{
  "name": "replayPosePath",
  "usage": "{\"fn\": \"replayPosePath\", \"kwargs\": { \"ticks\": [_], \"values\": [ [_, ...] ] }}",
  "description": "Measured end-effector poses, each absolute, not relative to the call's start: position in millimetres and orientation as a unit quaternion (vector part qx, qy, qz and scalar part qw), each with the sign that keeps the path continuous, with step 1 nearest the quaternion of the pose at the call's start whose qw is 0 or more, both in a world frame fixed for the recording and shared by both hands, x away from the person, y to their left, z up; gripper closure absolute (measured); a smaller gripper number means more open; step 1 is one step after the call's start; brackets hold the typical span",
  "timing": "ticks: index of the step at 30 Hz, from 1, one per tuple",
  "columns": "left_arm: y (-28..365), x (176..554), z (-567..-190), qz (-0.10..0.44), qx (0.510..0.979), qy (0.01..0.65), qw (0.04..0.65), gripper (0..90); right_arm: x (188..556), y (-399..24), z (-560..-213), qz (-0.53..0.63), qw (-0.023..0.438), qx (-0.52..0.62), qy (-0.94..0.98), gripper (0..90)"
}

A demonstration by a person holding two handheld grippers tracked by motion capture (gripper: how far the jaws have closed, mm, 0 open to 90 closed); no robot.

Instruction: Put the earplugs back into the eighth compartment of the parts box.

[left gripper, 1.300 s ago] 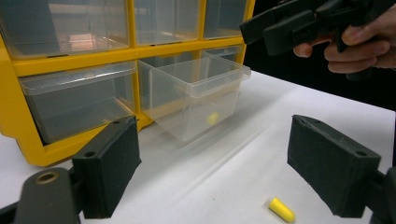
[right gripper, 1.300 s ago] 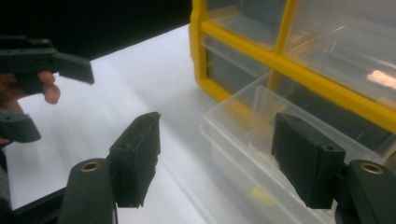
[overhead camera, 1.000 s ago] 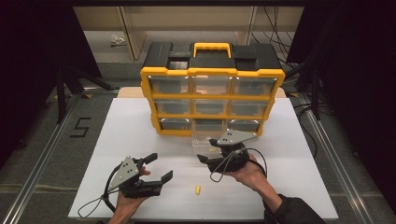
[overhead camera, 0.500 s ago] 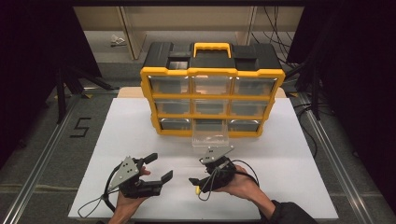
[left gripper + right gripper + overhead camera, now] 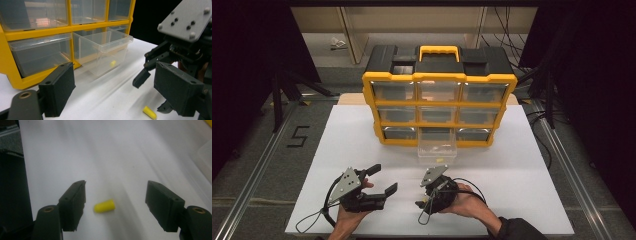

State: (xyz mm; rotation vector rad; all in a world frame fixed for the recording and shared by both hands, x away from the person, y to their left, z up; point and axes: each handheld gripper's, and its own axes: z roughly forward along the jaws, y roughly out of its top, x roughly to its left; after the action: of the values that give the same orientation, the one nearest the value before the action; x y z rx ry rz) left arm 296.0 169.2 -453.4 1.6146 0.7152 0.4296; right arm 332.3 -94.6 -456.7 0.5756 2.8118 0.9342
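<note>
A small yellow foam plug (image 5: 104,206) lies on the white tabletop, between the jaws of my right gripper (image 5: 115,184). Those jaws have just been closing but stand wide, with neither pad touching the plug. In the high view the right gripper (image 5: 421,205) points down and left near the table's front. The left gripper view shows it (image 5: 152,93) hanging over the plug (image 5: 149,112). My left gripper (image 5: 386,178) rests open and empty at the front left (image 5: 115,82). A clear drawer (image 5: 437,149) is pulled out of the yellow organizer (image 5: 439,80), with a yellow piece (image 5: 113,63) inside.
The organizer stands at the back middle of the white board (image 5: 522,165), its other clear drawers pushed in. Cables trail from both grippers toward the front edge. Metal rails (image 5: 257,170) and dark floor flank the board.
My right gripper has come away from the pulled-out drawer, toward the front and downward, and now straddles the yellow plug. The left gripper has stayed put.
</note>
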Motion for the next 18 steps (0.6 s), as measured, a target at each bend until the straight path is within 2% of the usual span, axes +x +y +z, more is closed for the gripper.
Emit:
{"fn": "replayPosePath", "kwargs": {
  "ticks": [18],
  "values": [
    [168, 296, -453, 0.185, 0.702, 0.31, 0.614, 16.5, 330, -89, -477, 0.272, 0.043, 0.162, 0.948, 53.5]
  ]
}}
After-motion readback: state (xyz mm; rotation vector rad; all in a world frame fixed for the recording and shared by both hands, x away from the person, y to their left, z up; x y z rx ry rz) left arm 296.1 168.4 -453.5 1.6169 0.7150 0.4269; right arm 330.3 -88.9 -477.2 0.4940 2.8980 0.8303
